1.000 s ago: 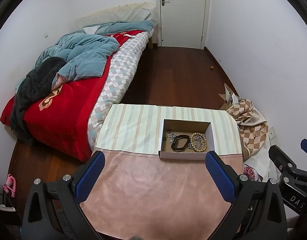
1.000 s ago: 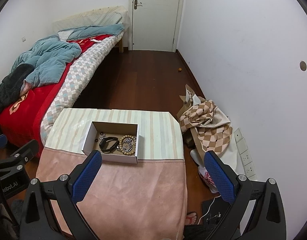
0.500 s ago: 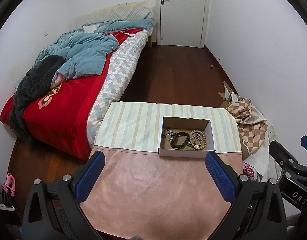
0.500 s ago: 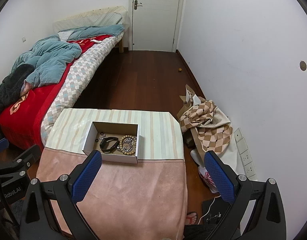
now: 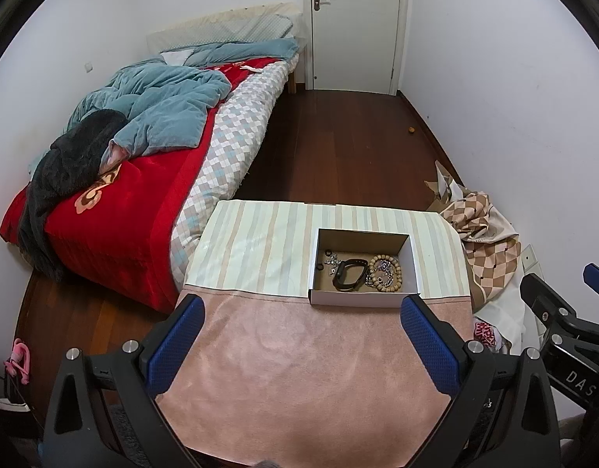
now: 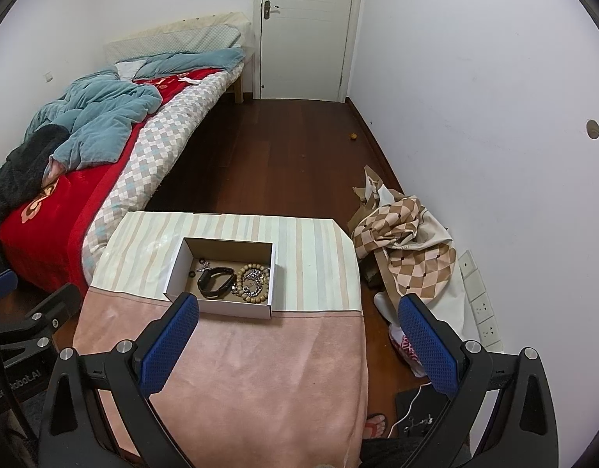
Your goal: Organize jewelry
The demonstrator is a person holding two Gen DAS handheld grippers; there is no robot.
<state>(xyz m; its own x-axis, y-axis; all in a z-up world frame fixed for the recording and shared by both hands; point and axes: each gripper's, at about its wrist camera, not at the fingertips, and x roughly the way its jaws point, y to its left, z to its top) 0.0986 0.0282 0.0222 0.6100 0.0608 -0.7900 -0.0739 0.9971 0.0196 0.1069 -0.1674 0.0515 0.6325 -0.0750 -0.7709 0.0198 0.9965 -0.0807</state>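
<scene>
Sitting in the lower middle of both views, a shallow cardboard box (image 5: 364, 269) rests on the striped far half of the counter (image 5: 299, 370), and all the jewelry visible lies inside it: a black band (image 5: 350, 275) at the centre, a wooden bead bracelet (image 5: 385, 269) touching its right side with a silvery chain (image 5: 381, 279) coiled within the beads, and small rings and charms (image 5: 330, 259) loose toward the left. Gathered so, the pieces fit either a finished sort or a heap awaiting one. Both tools hang back over the pink near half, likely to keep the box in sight: the left claw (image 5: 299, 343) spread wide and holding nothing, the right claw (image 6: 299, 339) equally wide and bare.
</scene>
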